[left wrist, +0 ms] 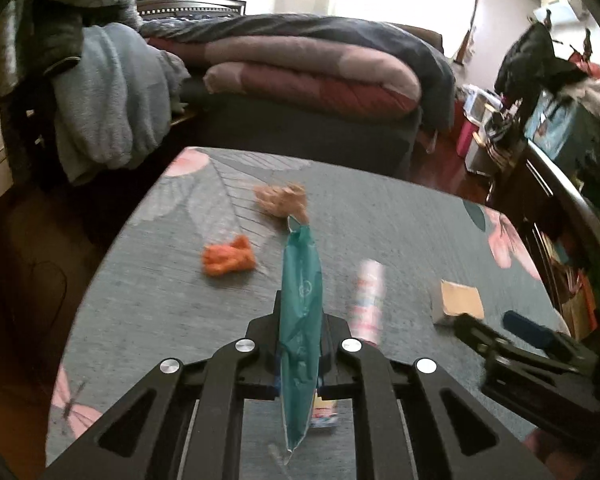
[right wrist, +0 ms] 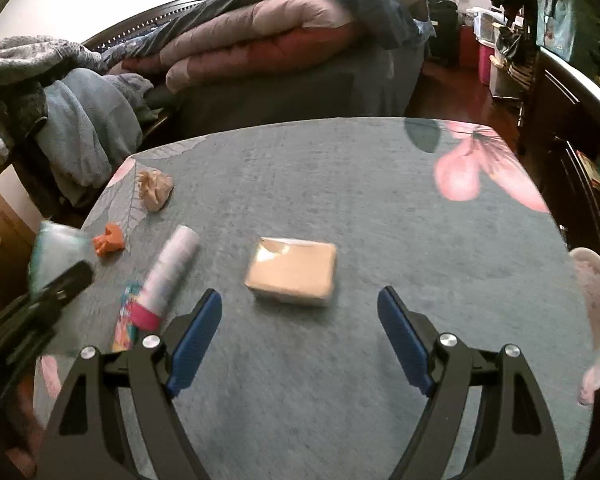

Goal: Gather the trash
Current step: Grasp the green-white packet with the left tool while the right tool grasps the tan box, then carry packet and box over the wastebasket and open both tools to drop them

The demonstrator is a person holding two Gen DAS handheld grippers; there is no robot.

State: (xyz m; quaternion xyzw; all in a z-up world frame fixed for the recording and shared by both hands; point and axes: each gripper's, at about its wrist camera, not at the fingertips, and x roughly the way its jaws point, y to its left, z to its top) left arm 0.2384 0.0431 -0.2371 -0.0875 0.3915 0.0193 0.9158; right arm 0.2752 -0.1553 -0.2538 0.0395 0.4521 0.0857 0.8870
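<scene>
My left gripper (left wrist: 300, 312) is shut on a teal plastic wrapper (left wrist: 302, 300) and holds it edge-on above the table; it also shows in the right wrist view (right wrist: 54, 252). An orange crumpled scrap (left wrist: 229, 258) (right wrist: 108, 240), a tan crumpled paper ball (left wrist: 282, 198) (right wrist: 154, 188), a white and pink tube (left wrist: 367, 300) (right wrist: 168, 276) and a small cardboard box (left wrist: 458, 302) (right wrist: 292, 272) lie on the table. My right gripper (right wrist: 300, 304) is open, just short of the box, its jaws wide apart.
The table has a grey-green cloth (right wrist: 340, 184) with pink flowers. A colourful flat wrapper (right wrist: 125, 322) lies by the tube. A bed with folded quilts (left wrist: 312, 68) stands behind. Clothes hang on a chair (left wrist: 100, 92) at left. A white bag (right wrist: 596, 320) sits at the right edge.
</scene>
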